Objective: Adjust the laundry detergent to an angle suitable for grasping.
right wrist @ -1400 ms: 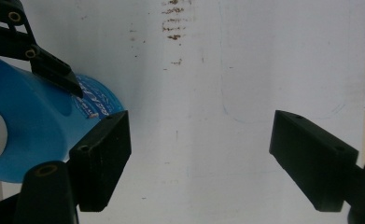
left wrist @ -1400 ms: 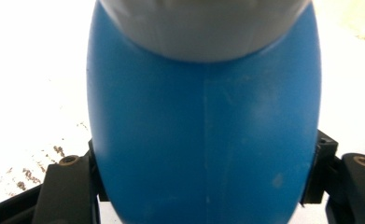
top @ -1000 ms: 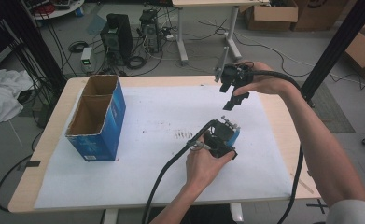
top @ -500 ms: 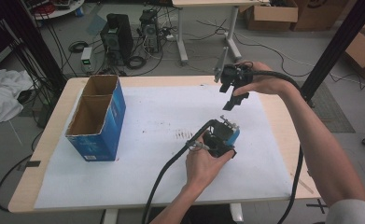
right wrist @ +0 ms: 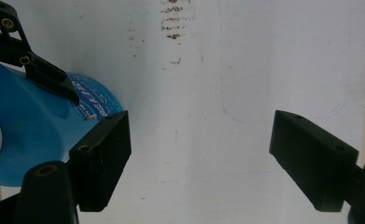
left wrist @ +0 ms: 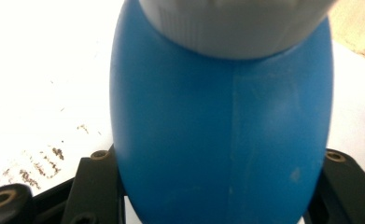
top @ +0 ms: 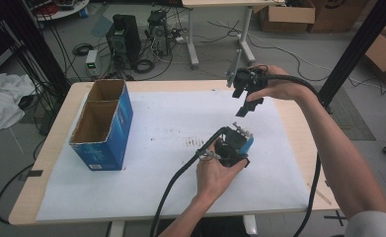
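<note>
A blue plastic bottle [top: 244, 142] with a white cap [left wrist: 236, 23] lies on the white paper right of the table's middle. My left gripper [top: 232, 148] is shut on it, and its jaws have just closed in on the bottle's sides. In the left gripper view the bottle [left wrist: 222, 130] bulges between the two black jaws of that gripper [left wrist: 220, 175]. My right gripper [top: 238, 92] hangs above the table's far right, open, with nothing between its jaws. Through the right gripper [right wrist: 199, 154] I see bare paper, and the bottle [right wrist: 31, 126] lies at the left.
An open blue cardboard box [top: 104, 123] stands on the table's left side. White paper [top: 146, 177] covers most of the tabletop, with brown smudges [top: 195, 143] near the bottle. Cables trail from both grippers over the front edge.
None of the hands has shifted. The left gripper's jaws have drawn in slightly on the blue bottle.
</note>
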Tool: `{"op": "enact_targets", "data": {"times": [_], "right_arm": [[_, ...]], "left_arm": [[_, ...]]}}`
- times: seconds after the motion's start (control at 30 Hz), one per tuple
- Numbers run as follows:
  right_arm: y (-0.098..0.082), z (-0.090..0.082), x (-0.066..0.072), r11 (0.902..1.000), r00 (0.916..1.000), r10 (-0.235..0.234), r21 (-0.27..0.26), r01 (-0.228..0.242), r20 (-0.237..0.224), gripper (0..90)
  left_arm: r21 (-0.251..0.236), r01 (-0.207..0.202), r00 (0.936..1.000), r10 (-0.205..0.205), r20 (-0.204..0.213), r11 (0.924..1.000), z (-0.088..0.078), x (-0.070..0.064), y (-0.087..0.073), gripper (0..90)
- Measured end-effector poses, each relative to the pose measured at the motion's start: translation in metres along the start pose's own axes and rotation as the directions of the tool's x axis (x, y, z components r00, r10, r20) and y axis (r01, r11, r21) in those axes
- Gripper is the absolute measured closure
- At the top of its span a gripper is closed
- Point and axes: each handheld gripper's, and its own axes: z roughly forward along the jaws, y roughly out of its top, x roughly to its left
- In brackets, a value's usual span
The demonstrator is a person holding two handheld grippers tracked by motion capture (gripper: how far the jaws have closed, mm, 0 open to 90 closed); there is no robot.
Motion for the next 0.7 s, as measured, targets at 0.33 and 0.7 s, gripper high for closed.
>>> {"op": "enact_targets", "data": {"times": [0.33,0.7], "right_arm": [[-0.002,0.000,-0.001,1.0000,1.0000,0.002,0.001,-0.002,0.000,20.8],[-0.001,0.000,0.000,1.0000,1.0000,-0.004,0.006,0.004,-0.001,20.8]], "left_arm": [[0.002,-0.032,0.9993,0.032,0.018,0.9995,-0.004,0.011,0.000,44.3],[0.015,-0.151,0.9835,0.149,0.103,0.9884,-0.020,0.042,-0.006,44.4]]}}
